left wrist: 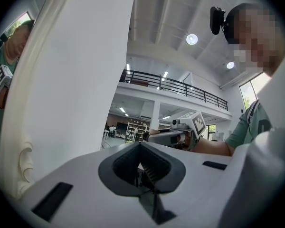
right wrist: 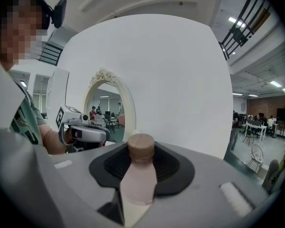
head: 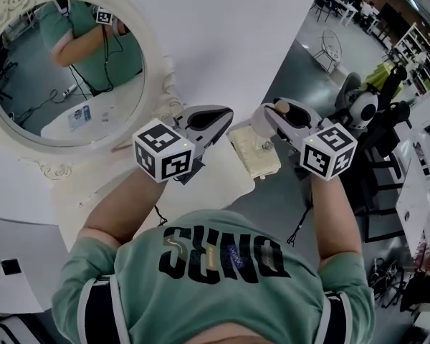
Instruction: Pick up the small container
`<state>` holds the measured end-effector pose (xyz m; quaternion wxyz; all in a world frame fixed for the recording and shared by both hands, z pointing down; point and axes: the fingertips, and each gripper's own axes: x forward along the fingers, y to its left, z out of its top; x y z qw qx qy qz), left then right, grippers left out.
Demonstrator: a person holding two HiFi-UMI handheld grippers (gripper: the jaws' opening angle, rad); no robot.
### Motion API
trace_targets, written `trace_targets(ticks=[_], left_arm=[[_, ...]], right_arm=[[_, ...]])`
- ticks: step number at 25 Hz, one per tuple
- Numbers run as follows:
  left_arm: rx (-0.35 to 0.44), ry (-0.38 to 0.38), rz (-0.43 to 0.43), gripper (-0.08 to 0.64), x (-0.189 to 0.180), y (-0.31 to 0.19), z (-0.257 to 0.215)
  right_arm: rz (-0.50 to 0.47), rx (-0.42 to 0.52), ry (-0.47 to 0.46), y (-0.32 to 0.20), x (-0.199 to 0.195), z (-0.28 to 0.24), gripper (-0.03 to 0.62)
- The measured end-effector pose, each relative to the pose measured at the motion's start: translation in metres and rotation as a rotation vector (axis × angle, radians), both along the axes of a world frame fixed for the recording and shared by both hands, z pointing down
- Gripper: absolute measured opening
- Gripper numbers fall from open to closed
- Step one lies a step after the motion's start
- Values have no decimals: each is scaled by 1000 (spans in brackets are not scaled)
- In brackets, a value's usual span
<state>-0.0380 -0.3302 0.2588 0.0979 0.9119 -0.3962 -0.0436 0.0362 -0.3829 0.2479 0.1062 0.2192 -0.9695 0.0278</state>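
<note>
The small container is a pale pink bottle with a brown cap. It stands upright between the dark pads of my right gripper, which is shut on it. In the head view the bottle pokes out of the right gripper, held up above the table edge. My left gripper is held up beside it, a short way to the left. Its jaws are pressed together with nothing between them. Each gripper shows in the other's view: the right gripper and the left gripper.
An oval mirror in an ornate cream frame leans on the white wall at the left. A small cream box lies at the edge of the cream table. Chairs and dark equipment stand on the floor to the right.
</note>
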Motion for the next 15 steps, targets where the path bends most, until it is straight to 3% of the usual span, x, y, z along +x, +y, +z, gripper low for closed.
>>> trace_targets(ticks=[15], left_arm=[[36, -10, 7, 0, 1, 8, -21]], right_arm=[[-16, 11, -10, 7, -3, -19, 140]])
